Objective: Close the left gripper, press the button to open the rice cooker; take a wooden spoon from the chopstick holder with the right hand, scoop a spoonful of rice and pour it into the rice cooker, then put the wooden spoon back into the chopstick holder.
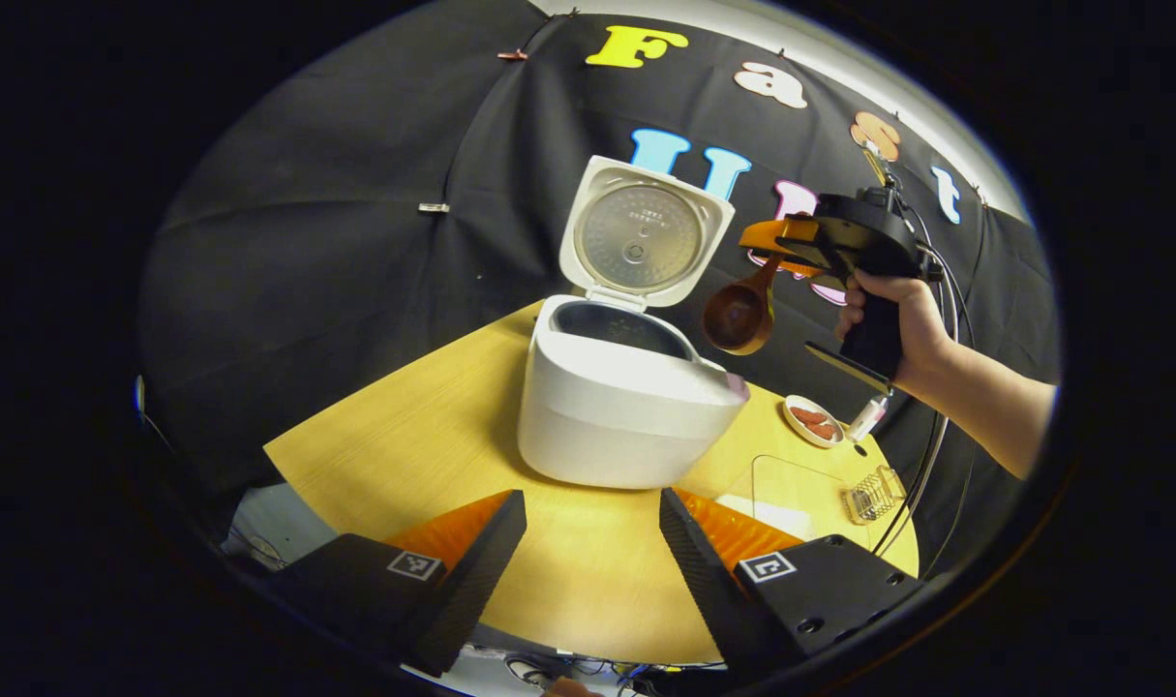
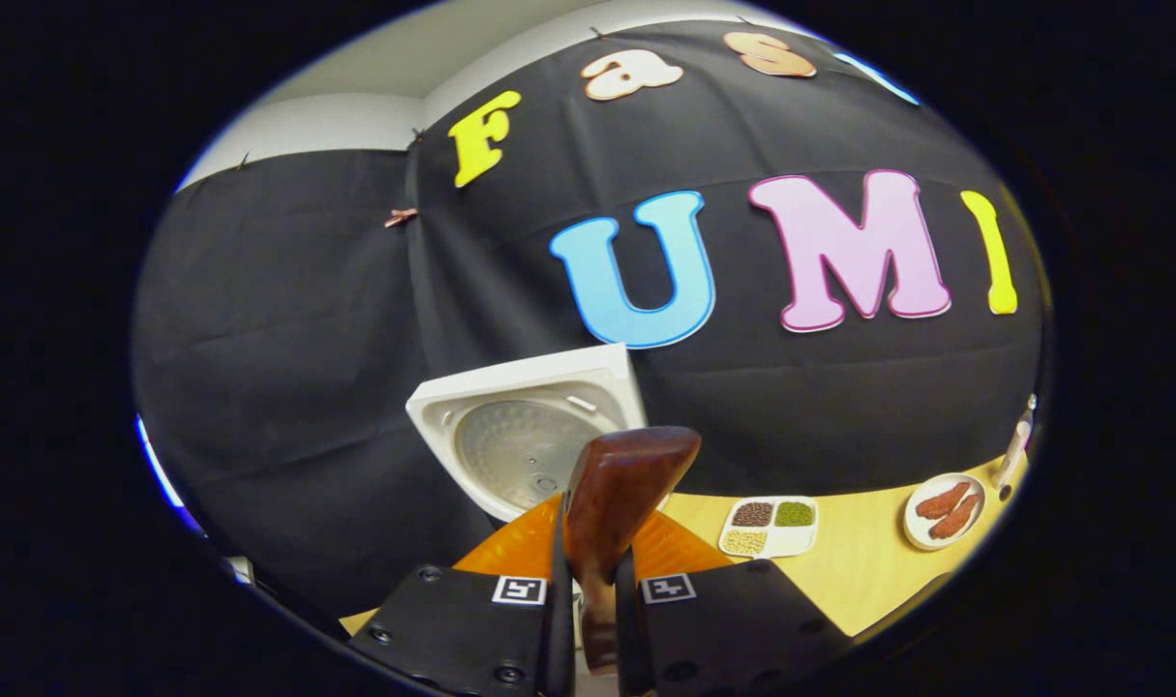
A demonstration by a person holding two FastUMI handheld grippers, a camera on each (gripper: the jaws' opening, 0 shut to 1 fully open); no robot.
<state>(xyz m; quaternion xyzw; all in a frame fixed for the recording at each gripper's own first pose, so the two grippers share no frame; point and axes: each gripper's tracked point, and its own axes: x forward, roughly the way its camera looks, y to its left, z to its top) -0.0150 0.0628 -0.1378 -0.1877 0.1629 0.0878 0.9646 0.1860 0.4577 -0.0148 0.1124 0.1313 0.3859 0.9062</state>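
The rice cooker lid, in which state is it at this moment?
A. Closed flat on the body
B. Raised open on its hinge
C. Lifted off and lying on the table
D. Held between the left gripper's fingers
B: in the left gripper view the lid stands upright behind the rice cooker, its metal inner plate facing forward and the pot open.

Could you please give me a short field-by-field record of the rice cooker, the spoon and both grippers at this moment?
rice cooker: on the wooden table, lid open and upright
wooden spoon: held beside the cooker's opening, above the table
right gripper: shut on the spoon's handle
left gripper: open, holding nothing, facing the cooker
small dish: right of the cooker
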